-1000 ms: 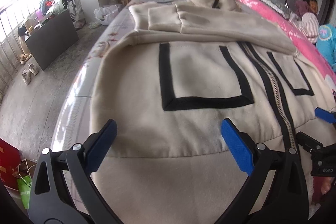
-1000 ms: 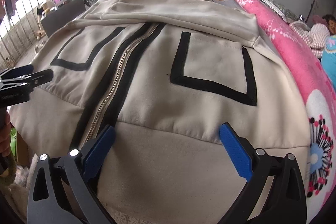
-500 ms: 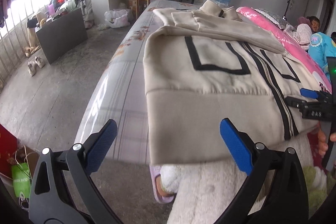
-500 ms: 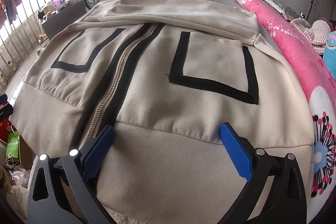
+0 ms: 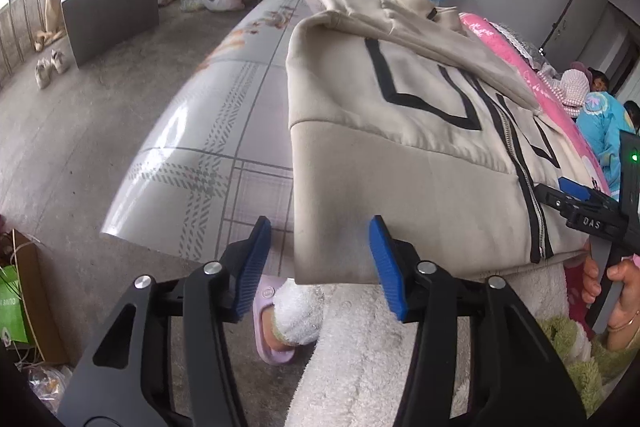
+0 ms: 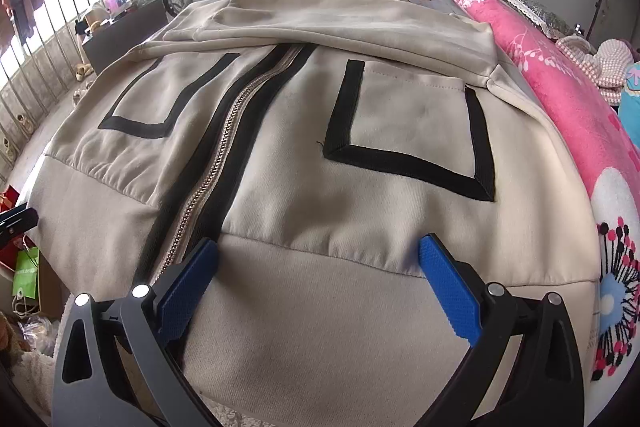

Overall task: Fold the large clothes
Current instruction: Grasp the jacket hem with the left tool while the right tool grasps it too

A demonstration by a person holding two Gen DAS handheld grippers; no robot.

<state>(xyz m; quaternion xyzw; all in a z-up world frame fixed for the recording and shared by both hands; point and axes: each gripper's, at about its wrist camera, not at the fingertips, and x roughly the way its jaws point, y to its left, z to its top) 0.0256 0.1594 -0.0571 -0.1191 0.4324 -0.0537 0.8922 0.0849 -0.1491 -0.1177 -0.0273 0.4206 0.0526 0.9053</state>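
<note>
A large beige zip jacket (image 6: 320, 155) with black pocket trim lies front up on the bed, sleeves folded across its chest. It also shows in the left wrist view (image 5: 400, 155). My left gripper (image 5: 318, 259) is partly open at the jacket's bottom left hem corner, one finger on each side of the corner, not clamped. My right gripper (image 6: 318, 275) is open, low over the hem band just right of the zipper (image 6: 224, 163). The right gripper also shows in the left wrist view (image 5: 580, 203) at the right edge.
The jacket lies on a bed with a plaid sheet (image 5: 208, 147). A pink blanket (image 6: 568, 99) lies along the right side. A person's slippered foot (image 5: 280, 323) stands below the bed end. Boxes and bags (image 5: 16, 291) sit on the floor at left.
My left gripper has swung left from over the jacket's hem to the bottom left corner and its fingers have narrowed around it. The right gripper has hardly moved.
</note>
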